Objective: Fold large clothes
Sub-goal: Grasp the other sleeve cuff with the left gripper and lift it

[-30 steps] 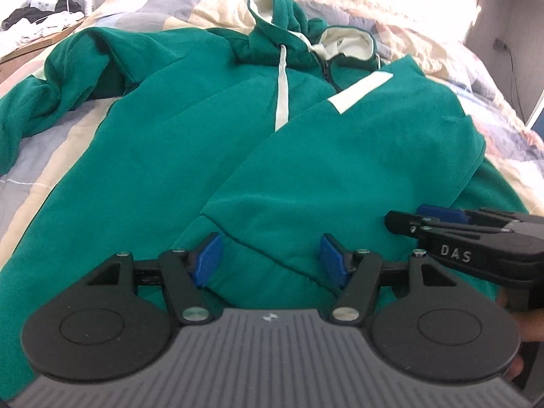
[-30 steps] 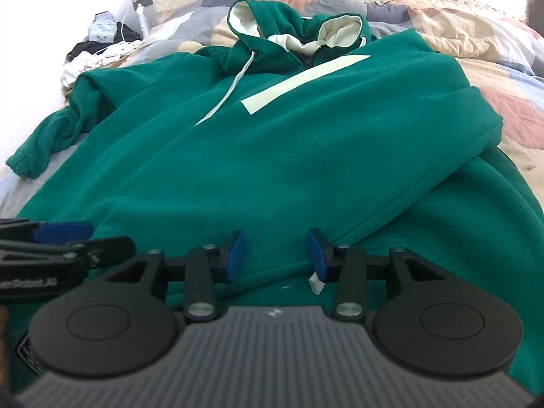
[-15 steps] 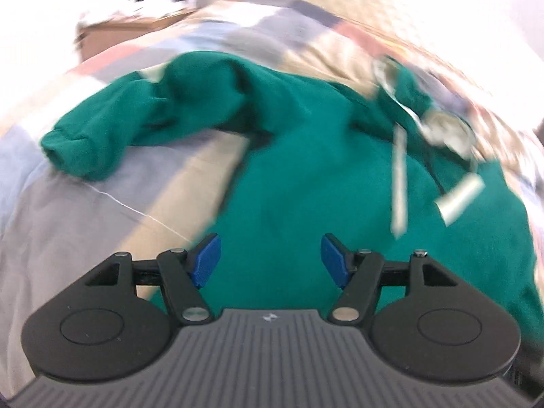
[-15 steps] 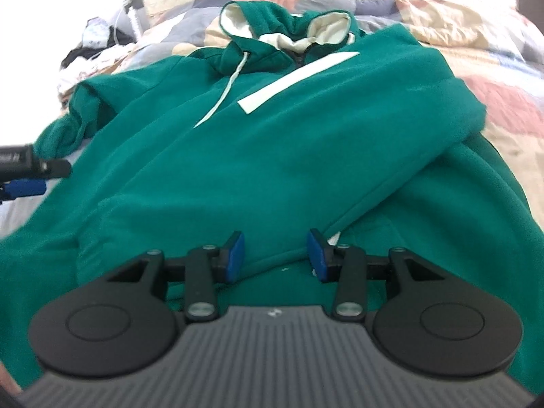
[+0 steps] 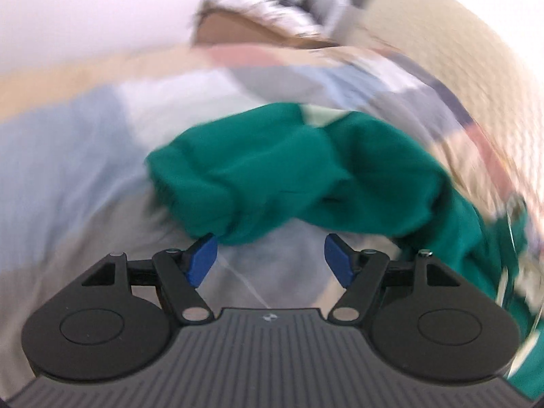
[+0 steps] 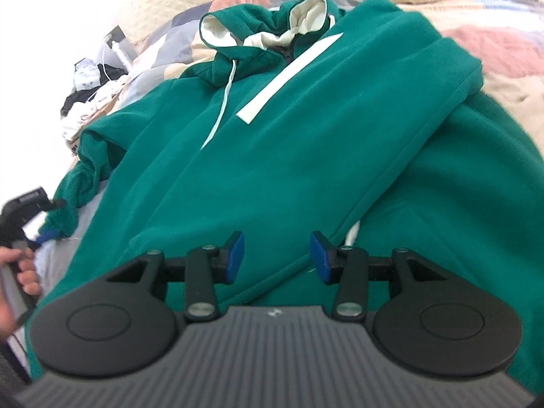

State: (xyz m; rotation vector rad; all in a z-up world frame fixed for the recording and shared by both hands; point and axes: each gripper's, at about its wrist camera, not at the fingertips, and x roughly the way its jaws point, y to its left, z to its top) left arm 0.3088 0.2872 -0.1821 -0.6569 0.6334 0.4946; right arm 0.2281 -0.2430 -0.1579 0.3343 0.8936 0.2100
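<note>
The left gripper has swung away from the hoodie's hem, where it sat beside the other tool a second ago, and now faces the bunched cuff of the left sleeve, its blue pads spread wide with the cuff lying just ahead of them and perhaps brushing the left pad; nothing is gripped yet. That shift suggests the right side of the garment is dealt with and the remaining loose sleeve is the next part to bring in across the body. The green hoodie lies face up on the patchwork quilt, hood toward the headboard, with its right sleeve already laid diagonally over the chest. The right gripper hovers low over the hem, barely moved, its jaws likewise well apart and empty. The left wrist view is heavily smeared by motion, so it gives only the cuff, a loose thread on the bedding and blurred clutter beyond. The right wrist view supplies what it lacks: the whole garment's layout, the white drawstring, and the left tool's tip reaching the sleeve end at the frame's left edge, held by the person's hand.
</note>
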